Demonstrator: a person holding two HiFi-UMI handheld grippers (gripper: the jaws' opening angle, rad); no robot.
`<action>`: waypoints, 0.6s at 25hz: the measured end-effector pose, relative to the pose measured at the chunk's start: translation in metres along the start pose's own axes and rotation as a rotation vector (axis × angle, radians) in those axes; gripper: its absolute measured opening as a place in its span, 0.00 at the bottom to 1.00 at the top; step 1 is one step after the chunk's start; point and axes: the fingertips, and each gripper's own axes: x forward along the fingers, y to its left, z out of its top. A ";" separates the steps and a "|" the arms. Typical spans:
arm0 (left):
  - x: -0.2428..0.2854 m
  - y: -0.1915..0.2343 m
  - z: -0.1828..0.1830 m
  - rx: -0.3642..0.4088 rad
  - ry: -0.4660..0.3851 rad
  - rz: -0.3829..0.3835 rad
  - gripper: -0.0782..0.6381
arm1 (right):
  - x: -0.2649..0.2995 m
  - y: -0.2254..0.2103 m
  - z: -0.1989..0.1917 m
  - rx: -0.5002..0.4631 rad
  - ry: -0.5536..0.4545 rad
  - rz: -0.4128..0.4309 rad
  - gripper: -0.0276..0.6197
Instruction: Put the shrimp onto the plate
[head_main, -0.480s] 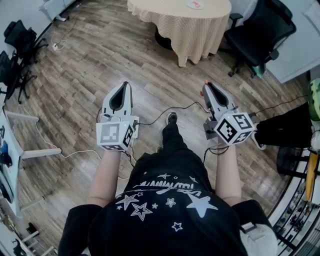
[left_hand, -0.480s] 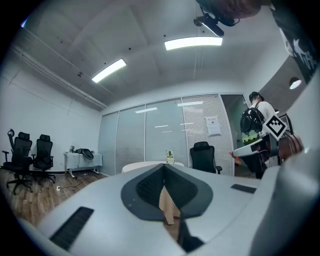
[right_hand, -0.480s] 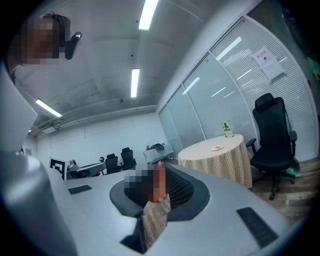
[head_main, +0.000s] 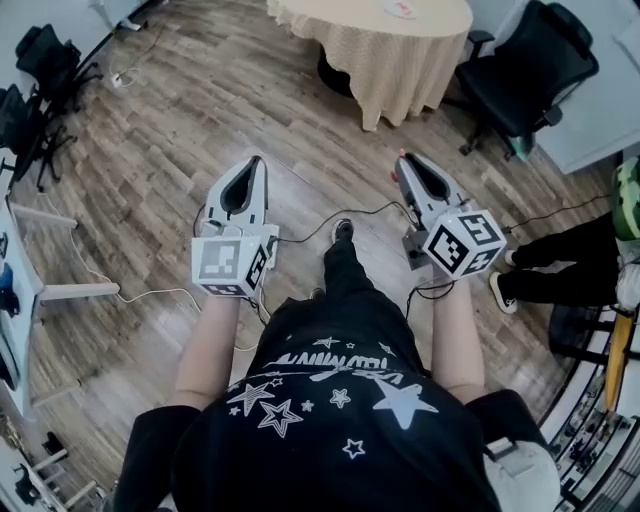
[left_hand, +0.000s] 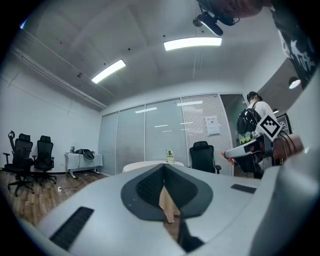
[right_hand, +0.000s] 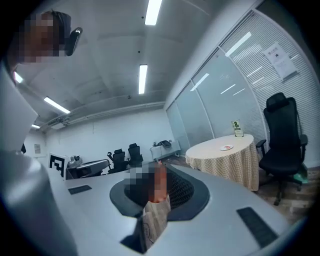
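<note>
Table (head_main: 372, 45) stands well ahead — plate (head_main: 397, 9) on it, chair (head_main: 528, 70) beside its right.

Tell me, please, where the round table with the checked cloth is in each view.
Head view: the round table is at the top edge, right of centre.
Left gripper view: the table is at centre, slightly below the middle.
Right gripper view: the table is right of centre.
Shared landmark: the black office chair, right of the table everywhere.

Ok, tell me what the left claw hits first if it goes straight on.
Probably the round table with the checked cloth: it shows right behind the left claw, with only wooden floor before it. Depth is unclear.
</note>
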 end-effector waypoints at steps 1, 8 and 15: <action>0.000 0.000 0.000 0.002 0.001 -0.003 0.12 | 0.001 0.001 -0.001 -0.009 0.005 -0.001 0.14; 0.015 -0.005 -0.009 -0.008 0.020 -0.023 0.12 | 0.005 -0.016 -0.007 0.041 -0.011 -0.022 0.14; 0.051 -0.001 -0.024 -0.016 0.046 -0.033 0.12 | 0.020 -0.052 -0.013 0.101 -0.016 -0.045 0.14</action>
